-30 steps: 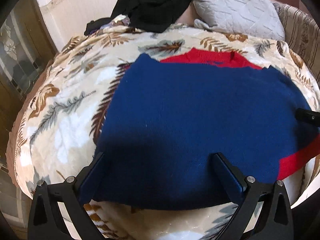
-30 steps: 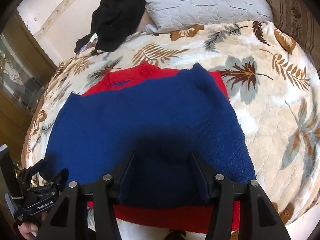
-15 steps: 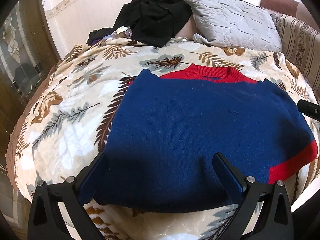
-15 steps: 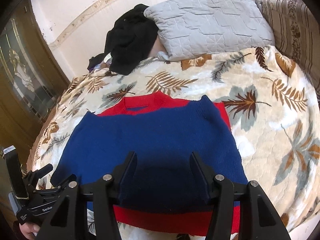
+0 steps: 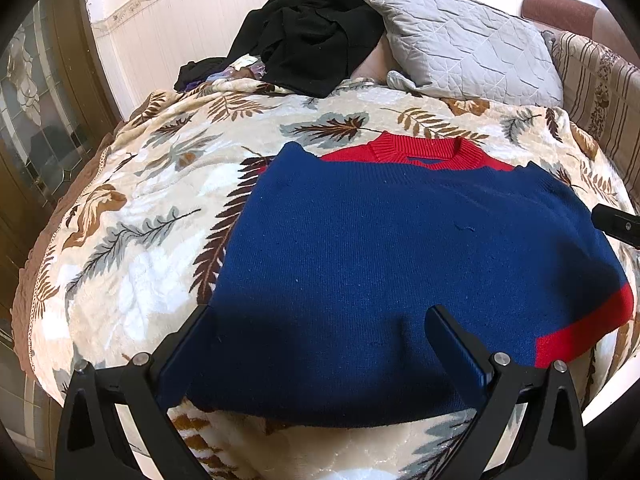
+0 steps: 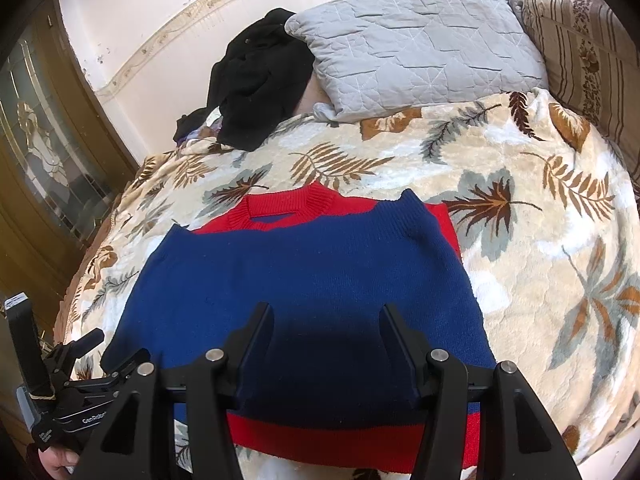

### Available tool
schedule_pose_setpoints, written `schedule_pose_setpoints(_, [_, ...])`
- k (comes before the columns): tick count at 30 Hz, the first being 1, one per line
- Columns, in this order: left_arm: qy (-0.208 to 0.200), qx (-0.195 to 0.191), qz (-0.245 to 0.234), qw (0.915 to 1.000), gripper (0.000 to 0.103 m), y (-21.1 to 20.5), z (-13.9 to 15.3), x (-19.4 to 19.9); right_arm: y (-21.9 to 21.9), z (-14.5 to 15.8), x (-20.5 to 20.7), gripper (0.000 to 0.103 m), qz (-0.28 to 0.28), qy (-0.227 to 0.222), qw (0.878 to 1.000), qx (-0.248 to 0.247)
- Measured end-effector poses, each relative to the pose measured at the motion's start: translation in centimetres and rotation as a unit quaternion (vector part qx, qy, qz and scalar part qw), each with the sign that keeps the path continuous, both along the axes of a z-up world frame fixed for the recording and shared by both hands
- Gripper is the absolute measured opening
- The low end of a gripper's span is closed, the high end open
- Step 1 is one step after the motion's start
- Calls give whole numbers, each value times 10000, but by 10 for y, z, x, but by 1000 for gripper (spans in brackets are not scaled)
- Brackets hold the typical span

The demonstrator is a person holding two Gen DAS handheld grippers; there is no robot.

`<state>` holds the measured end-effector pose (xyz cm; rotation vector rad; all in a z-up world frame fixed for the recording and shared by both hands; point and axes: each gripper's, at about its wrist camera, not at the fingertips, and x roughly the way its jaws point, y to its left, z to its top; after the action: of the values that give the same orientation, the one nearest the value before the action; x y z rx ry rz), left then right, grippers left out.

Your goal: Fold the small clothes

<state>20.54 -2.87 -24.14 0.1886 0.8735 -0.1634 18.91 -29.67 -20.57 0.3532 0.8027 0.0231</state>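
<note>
From our left wrist camera, the blue and red knitted sweater (image 5: 400, 248) lies flat on the leaf-patterned bed blanket (image 5: 132, 240), spreading ahead and to the right, its red collar farthest away. Our left gripper (image 5: 320, 332) hovers wide open over its near left corner, holding nothing. From our right wrist camera, the right gripper (image 6: 326, 334) stands half open and empty above the red hem band (image 6: 340, 436), sweater straight ahead.

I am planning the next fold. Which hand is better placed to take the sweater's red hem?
Right, probably. The right gripper, jaws open, hovers above the red hem band of the blue knitted sweater; the left gripper sits at its side edge.
</note>
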Motion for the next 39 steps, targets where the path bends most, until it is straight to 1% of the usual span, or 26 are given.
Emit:
schedule_pose_setpoints(28, [-70,-31,-18,10000,103,0,5,-2,5,-1,0,59,22,0,10000,-12])
schedule_pose_setpoints(31, [-60,-36,-23,10000,103,0,5,-3,8,-3,2,59,58,51,10000,-17])
schedule_pose_setpoints(34, [-45,62,-9,10000,103,1,3,-4,12,-11,6,60,180,281,9994,-48])
schedule_pose_setpoints(35, [-4,174,55,9998,103,3,0,-3,13,-17,9,60,226,443,9987,-48])
schedule_pose_setpoints(37, [284,403,186,9986,103,7,-14,2,17,-38,20,60,310,1033,9941,-78])
schedule_pose_setpoints(38, [572,539,263,9966,103,11,-25,7,17,-41,21,60,297,1052,9939,-112])
schedule_pose_setpoints(39, [758,489,305,9955,103,16,-32,9,20,-38,21,60,300,996,9943,-233])
